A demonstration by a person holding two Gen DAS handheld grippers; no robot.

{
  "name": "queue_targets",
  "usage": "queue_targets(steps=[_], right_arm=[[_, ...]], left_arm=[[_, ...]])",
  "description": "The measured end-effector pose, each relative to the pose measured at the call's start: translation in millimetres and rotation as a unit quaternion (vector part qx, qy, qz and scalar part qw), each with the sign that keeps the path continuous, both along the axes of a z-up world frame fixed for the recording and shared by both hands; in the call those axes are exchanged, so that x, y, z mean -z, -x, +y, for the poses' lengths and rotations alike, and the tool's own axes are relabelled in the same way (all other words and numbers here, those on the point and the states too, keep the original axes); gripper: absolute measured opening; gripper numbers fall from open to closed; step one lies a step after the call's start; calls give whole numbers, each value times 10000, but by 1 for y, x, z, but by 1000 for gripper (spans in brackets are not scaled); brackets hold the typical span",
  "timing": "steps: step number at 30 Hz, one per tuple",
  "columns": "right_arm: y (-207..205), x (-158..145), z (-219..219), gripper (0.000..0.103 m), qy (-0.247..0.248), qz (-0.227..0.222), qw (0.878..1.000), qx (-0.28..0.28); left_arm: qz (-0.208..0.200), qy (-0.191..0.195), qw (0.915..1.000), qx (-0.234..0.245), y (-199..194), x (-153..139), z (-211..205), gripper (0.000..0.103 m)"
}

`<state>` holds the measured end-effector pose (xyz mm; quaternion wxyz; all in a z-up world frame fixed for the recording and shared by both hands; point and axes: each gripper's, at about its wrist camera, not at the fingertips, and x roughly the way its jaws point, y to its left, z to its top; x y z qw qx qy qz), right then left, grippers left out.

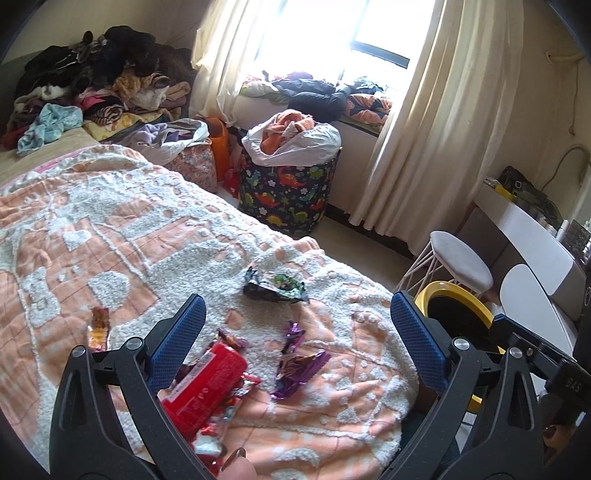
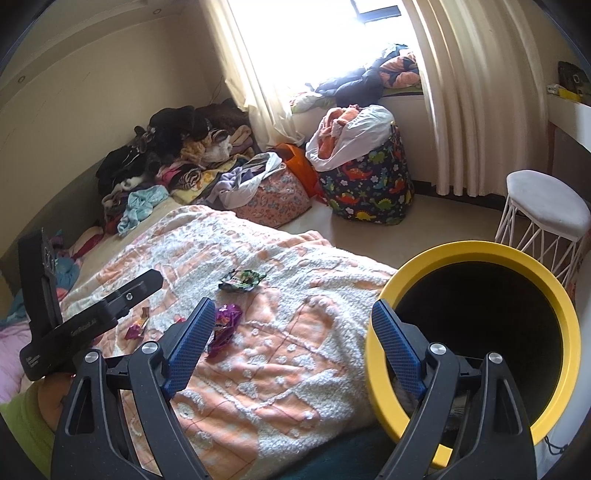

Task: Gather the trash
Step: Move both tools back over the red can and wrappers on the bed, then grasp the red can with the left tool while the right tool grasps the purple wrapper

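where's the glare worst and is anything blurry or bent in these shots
Left wrist view: the bright window blows out white; the red snack packet close to the lens looks soft. Right wrist view: the window is equally washed out, and fisheye bends the cream curtain.

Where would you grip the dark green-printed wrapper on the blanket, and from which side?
Grip the wrapper from above, pinching its raised, crumpled middle. It lies flat on the soft blanket with nothing touching it, so side edges sit too low. The open left tool points toward it.
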<state>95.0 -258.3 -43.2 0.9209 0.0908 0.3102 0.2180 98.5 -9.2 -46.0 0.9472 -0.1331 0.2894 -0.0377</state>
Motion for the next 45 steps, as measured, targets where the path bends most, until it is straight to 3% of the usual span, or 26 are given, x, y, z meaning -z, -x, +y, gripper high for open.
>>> queue_targets(steps=[22, 24, 30, 45], right_arm=[[2, 21, 58, 84, 250, 240, 9977, -586], [3, 24, 61, 84, 270, 273, 9974, -612], [0, 30, 66, 84, 298, 361, 9968, -649], [-18, 49, 93, 83, 384, 626, 9939, -824]], left_arm=[[296, -75, 9991, -280, 15, 21, 53, 92], [346, -116, 9989, -289, 16, 23, 57, 89], [587, -205, 9980, -118, 20, 34, 61, 65], [1204, -191, 9918, 370, 17, 64, 55, 44]])
